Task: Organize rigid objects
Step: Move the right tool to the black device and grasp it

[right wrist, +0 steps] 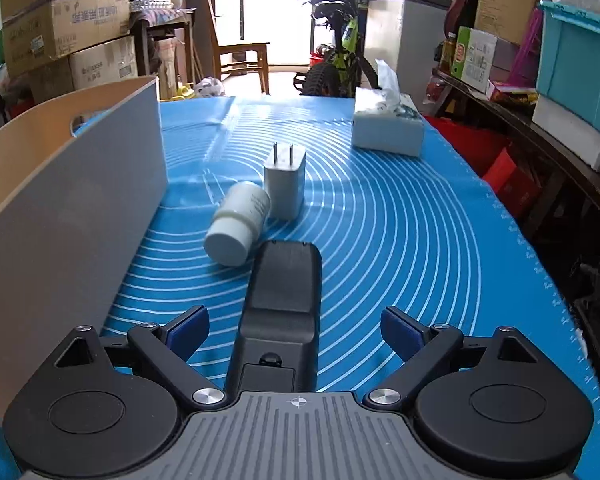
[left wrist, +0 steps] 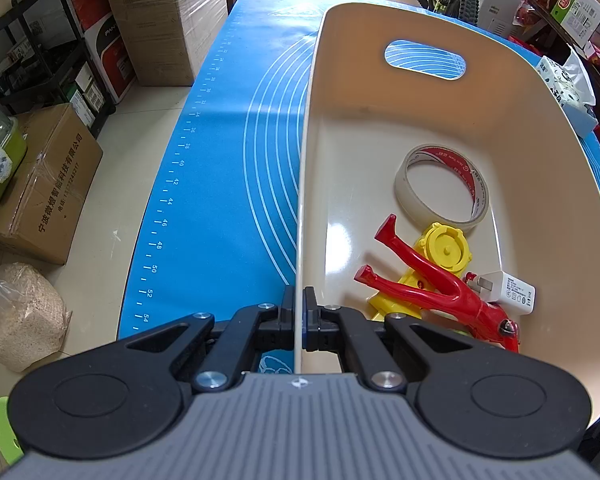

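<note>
The counter is covered with a blue mat (right wrist: 400, 240) that has white curved lines. On the mat stand a beige bin (right wrist: 60, 216) and a tissue box (right wrist: 388, 132). Also there are a white bottle (right wrist: 238, 226) lying on its side, touching an upright white charger (right wrist: 285, 184), and a black device (right wrist: 280, 312).

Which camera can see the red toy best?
The left wrist view. There the red toy lies inside the beige bin, on a yellow piece beside a tape roll. The right wrist view shows only the bin's outer wall, so the toy is hidden.
</note>
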Tool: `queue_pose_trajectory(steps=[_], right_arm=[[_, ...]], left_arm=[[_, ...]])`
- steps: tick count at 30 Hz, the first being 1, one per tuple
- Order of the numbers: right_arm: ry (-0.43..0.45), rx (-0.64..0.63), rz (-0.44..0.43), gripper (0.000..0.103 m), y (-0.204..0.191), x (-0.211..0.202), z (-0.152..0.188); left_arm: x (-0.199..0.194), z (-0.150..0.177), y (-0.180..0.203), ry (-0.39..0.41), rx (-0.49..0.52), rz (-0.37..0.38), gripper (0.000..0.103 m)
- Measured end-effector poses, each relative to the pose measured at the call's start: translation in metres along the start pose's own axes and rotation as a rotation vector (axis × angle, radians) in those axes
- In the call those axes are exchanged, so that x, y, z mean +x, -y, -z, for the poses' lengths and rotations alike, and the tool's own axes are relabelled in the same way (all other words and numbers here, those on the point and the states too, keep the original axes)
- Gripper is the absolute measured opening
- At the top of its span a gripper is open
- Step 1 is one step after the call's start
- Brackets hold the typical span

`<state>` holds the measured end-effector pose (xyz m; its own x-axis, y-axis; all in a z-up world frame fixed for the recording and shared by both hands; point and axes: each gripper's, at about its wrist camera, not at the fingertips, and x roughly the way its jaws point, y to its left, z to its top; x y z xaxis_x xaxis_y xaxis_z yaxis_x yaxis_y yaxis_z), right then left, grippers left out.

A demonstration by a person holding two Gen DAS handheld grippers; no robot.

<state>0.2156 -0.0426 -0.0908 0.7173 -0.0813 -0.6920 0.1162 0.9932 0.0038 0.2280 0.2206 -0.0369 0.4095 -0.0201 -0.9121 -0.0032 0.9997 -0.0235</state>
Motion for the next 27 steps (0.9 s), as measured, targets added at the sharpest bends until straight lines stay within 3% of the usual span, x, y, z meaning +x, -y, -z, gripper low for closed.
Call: queue_pose_trajectory(steps=[3,13,16,27], right_arm=[[-0.013,0.022,0.003,0.081,0.000,0.007,0.006],[0.070,0.030,0.027,0.065,-0.010,-0.002,0.023],[0.097,0.034,0.032,0.054,-0.013,-0.005,0.028],[0.137,0.049,0.038,0.053,-0.016,-0.019,0.023]], left_arm=[[0.000,0.000,0.000,0.000,0.000,0.000,0.003],[0.000,0.000,0.000,0.000,0.001,0.000,0.003],[0.000,0.000,0.000,0.000,0.000,0.000,0.003],[0.000,0.000,0.000,0.000,0.000,0.000,0.003]])
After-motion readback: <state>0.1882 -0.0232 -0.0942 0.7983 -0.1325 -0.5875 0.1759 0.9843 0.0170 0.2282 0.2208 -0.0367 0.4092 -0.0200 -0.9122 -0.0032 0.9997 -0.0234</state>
